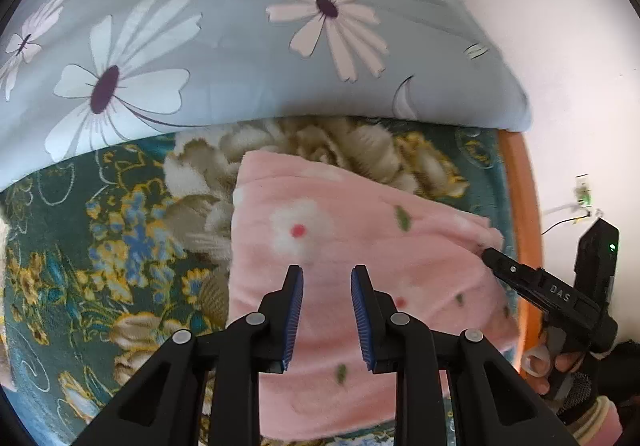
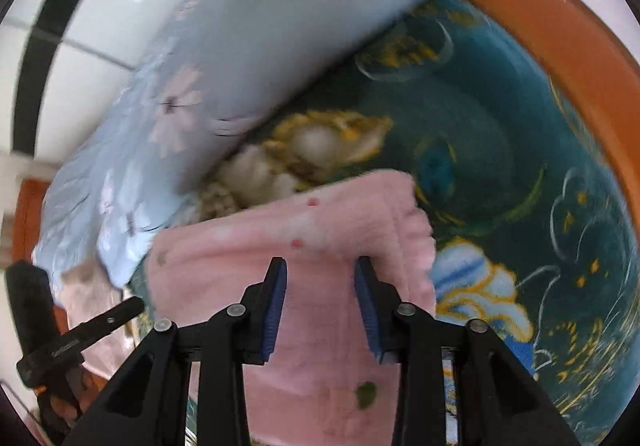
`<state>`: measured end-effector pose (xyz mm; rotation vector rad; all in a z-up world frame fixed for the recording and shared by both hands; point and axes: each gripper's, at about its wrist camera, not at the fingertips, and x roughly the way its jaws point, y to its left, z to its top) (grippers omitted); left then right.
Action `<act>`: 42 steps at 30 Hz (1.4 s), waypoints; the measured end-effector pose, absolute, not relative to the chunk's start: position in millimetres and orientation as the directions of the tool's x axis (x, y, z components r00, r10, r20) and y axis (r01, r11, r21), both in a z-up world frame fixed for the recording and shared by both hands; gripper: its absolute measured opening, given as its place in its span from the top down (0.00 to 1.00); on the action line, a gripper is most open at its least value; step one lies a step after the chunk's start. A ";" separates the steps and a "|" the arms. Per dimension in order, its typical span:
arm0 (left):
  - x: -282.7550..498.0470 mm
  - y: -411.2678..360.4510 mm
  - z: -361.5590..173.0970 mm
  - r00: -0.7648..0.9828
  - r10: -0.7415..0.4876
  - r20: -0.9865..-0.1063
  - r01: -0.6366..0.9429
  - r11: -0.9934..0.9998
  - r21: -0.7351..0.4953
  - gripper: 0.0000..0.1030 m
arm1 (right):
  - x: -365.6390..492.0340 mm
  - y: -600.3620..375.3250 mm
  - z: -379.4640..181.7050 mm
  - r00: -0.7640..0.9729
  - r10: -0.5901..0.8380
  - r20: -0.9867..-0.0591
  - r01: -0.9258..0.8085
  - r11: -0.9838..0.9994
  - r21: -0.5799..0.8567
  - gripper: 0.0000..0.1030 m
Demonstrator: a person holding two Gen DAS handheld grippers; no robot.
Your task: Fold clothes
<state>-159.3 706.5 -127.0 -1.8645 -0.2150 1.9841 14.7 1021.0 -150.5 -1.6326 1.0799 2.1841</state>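
Observation:
A pink fleece garment (image 1: 352,246) with white flowers and green leaves lies folded on a dark green floral blanket (image 1: 80,246). My left gripper (image 1: 327,274) is open and empty, hovering over the garment's middle. The right gripper (image 1: 496,260) shows at the garment's right edge in the left wrist view. In the right wrist view the right gripper (image 2: 321,266) is open over the pink garment (image 2: 280,238), close to its folded corner; nothing is between the pads. The left gripper (image 2: 128,306) shows at the far left there.
A light blue quilt (image 1: 240,38) with big daisies lies bunched along the far side of the bed, also in the right wrist view (image 2: 200,86). An orange wooden bed frame (image 1: 520,206) runs along the right edge, by a white wall (image 1: 560,46).

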 end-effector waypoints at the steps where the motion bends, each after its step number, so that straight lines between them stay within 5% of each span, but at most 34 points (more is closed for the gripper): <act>1: -160.6 707.1 -130.8 -0.016 0.383 -0.924 -0.184 -0.909 -0.374 0.73 | 14.6 1022.4 -152.5 -0.361 -0.252 -0.898 -0.564 -0.708 0.425 0.67; 11: -117.9 698.2 -116.5 -0.108 0.386 -0.916 -0.253 -0.902 -0.350 0.73 | 60.5 978.6 -95.6 -0.487 -0.236 -0.841 -0.378 -0.812 0.446 0.66; 15: -97.5 700.9 -129.4 -0.104 0.335 -0.937 -0.284 -0.913 -0.295 0.73 | 79.1 956.9 -117.8 -0.424 -0.175 -0.889 -0.375 -0.859 0.348 0.66; 25: -96.6 714.5 -141.7 -0.100 0.245 -0.964 -0.239 -0.947 -0.216 0.72 | 79.3 955.1 -159.9 -0.359 -0.193 -0.913 -0.503 -0.784 0.364 0.66; 29: -78.2 707.5 -124.5 -0.119 0.279 -0.953 -0.248 -0.938 -0.243 0.53 | 98.2 942.1 -130.2 -0.419 -0.185 -0.889 -0.478 -0.787 0.390 0.66; 36: -24.4 690.2 -122.3 -0.118 0.218 -0.969 -0.243 -0.952 -0.185 0.41 | 141.8 903.2 -132.0 -0.343 -0.194 -0.919 -0.459 -0.819 0.344 0.65; 38: -10.1 685.8 -122.7 -0.123 0.185 -0.975 -0.231 -0.961 -0.153 0.31 | 152.6 893.6 -136.0 -0.320 -0.191 -0.928 -0.461 -0.824 0.329 0.65; 42: 13.9 677.9 -120.6 -0.112 0.147 -0.983 -0.212 -0.970 -0.121 0.28 | 170.8 877.8 -136.5 -0.305 -0.184 -0.934 -0.454 -0.835 0.313 0.54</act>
